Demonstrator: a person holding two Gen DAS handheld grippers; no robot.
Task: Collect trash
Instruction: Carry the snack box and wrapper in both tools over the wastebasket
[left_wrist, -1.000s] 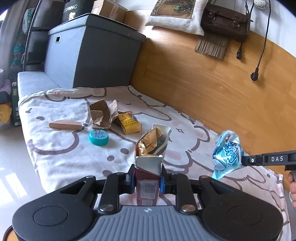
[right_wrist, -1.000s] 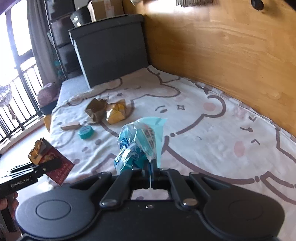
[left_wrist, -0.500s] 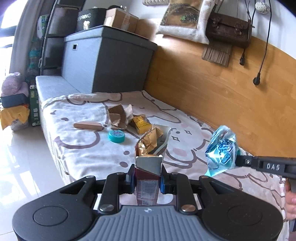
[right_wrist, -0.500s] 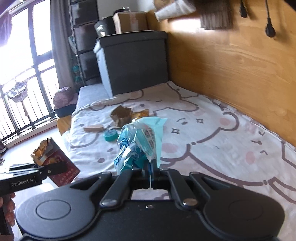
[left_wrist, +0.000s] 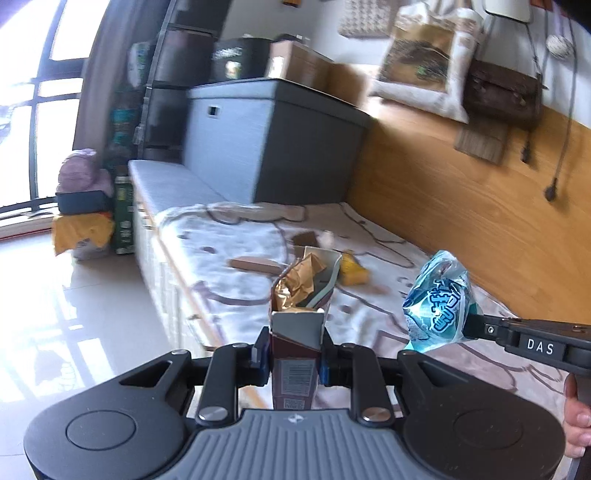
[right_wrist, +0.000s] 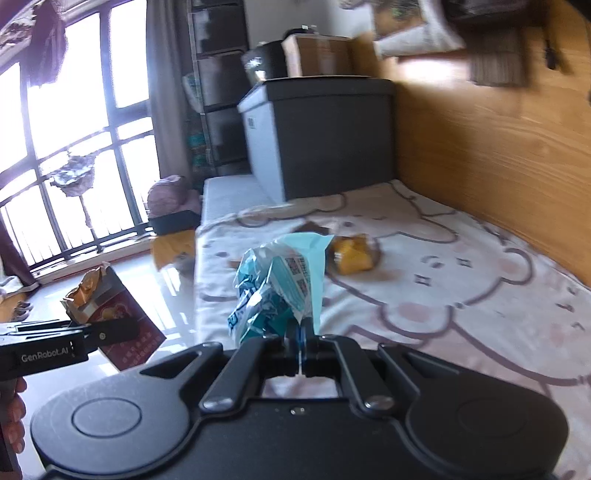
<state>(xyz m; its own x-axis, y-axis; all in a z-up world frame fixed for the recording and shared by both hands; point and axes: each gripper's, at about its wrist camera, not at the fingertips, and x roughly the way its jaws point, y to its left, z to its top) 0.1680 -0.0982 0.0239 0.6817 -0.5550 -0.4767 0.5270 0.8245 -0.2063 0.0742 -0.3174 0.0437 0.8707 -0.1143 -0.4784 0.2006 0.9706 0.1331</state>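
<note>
The left gripper (left_wrist: 294, 357) clamps a torn carton (left_wrist: 297, 345); the right gripper (right_wrist: 302, 338) pinches only the thin edge of a blue bag (right_wrist: 275, 291) at frame centre, so the bag may slip out.

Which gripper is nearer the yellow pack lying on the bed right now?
Hard to call; neither is close. The left gripper, shut on the red carton, and the right gripper, shut on the blue wrapper, both hang short of the yellow pack, above the bed's near part.

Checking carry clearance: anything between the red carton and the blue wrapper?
Nothing. In the left wrist view, only the bedsheet shows behind the gap between red carton and blue wrapper.
</note>
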